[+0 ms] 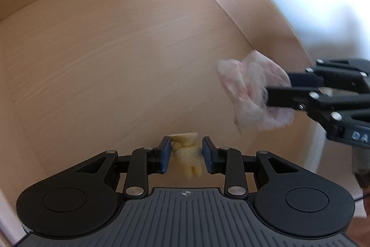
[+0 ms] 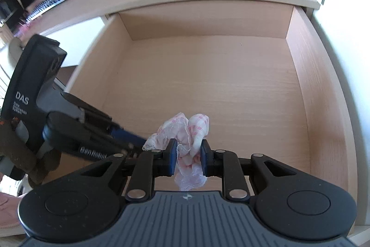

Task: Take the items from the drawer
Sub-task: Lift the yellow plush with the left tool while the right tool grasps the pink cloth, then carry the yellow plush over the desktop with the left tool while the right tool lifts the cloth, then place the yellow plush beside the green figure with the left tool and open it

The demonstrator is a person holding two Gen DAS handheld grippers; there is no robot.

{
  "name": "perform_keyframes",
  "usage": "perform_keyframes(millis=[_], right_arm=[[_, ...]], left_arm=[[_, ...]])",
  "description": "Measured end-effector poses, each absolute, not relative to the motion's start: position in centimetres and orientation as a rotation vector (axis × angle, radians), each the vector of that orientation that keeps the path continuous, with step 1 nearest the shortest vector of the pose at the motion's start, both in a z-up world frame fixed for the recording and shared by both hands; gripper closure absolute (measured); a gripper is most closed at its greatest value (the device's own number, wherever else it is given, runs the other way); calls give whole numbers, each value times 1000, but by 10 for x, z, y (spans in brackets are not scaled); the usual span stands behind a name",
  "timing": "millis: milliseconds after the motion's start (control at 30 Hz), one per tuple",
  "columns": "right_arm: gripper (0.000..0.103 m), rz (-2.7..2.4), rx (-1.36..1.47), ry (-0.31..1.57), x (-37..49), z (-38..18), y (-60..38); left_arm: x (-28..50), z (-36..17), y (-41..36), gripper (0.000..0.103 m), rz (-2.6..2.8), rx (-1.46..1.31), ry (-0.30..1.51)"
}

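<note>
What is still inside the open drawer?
The drawer shows bare wood floor. The right gripper holds a pink cloth; the left gripper brackets a yellow plush toy. The near strip is hidden.

The drawer (image 2: 208, 75) is pale beige woodgrain. The cloth (image 2: 185, 142) is pink-and-white checked with lace. The plush toy (image 1: 187, 154) is yellow. Gripper pads (image 1: 166, 154) are blue.
</note>
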State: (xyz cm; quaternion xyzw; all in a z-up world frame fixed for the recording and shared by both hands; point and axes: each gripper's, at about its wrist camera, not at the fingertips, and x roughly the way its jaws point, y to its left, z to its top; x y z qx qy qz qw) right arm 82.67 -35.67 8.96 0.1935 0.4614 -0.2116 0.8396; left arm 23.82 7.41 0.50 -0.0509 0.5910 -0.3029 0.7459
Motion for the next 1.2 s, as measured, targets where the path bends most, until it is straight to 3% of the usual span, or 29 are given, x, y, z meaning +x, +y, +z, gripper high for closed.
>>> perform_keyframes(millis=[200, 533, 733, 1200], right_arm=[[83, -425, 378, 923, 807, 104, -351], [83, -442, 370, 907, 817, 94, -353], [83, -447, 338, 916, 825, 91, -351], [83, -479, 349, 949, 829, 83, -355]], left_arm=[[252, 48, 102, 70, -612, -153, 1200], [344, 127, 209, 70, -242, -393, 730], [403, 96, 220, 69, -172, -460, 806], [382, 110, 192, 72, -182, -366, 736]])
